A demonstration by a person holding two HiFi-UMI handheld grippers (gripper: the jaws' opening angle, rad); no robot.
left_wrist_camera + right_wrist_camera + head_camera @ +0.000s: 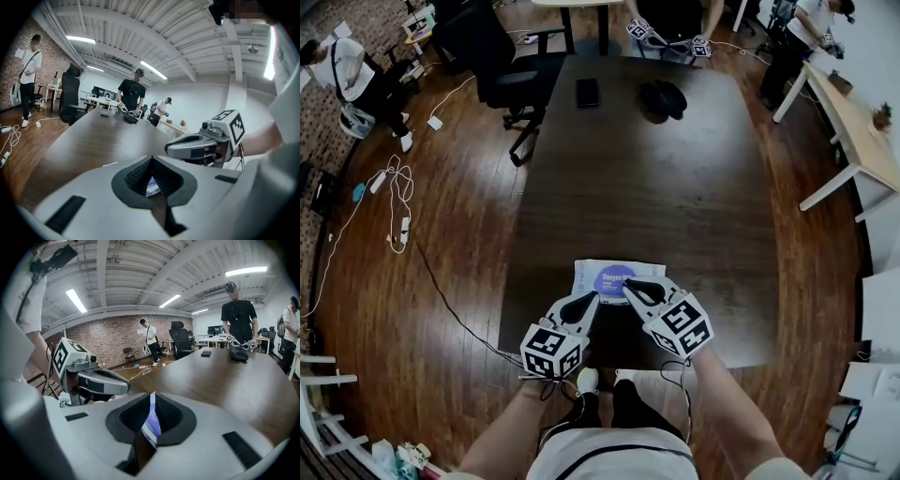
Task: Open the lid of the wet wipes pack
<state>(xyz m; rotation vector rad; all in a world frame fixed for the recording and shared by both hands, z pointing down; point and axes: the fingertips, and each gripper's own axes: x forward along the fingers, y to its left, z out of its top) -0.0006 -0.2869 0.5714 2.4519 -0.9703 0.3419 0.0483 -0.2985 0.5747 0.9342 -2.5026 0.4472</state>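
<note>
Head view shows the wet wipes pack lying flat at the 6 o'clock edge of the dark table, nearest the person. Its white wrapper carries a purple oval. Both tongs reach onto it from the near side. The left gripper comes in at about 7 o'clock of the pack, its tip at the pack's near edge. The right gripper comes in at about 5 o'clock, its tip over the purple oval. The two tips sit just beside each other.

Left gripper view has its jaws clenched, meeting at the tip, with a sliver of white and purple wrapper seen through the hollow behind the tip. Right gripper view also has its jaws clenched. A strip of white and purple runs up the slit to the tip, and it may be pinched there or only seen through the gap.

At the table's 12 o'clock end lie a flat black slab and a rounded black thing, well apart from the pack. A black office chair stands off the table's 10 o'clock corner.
</note>
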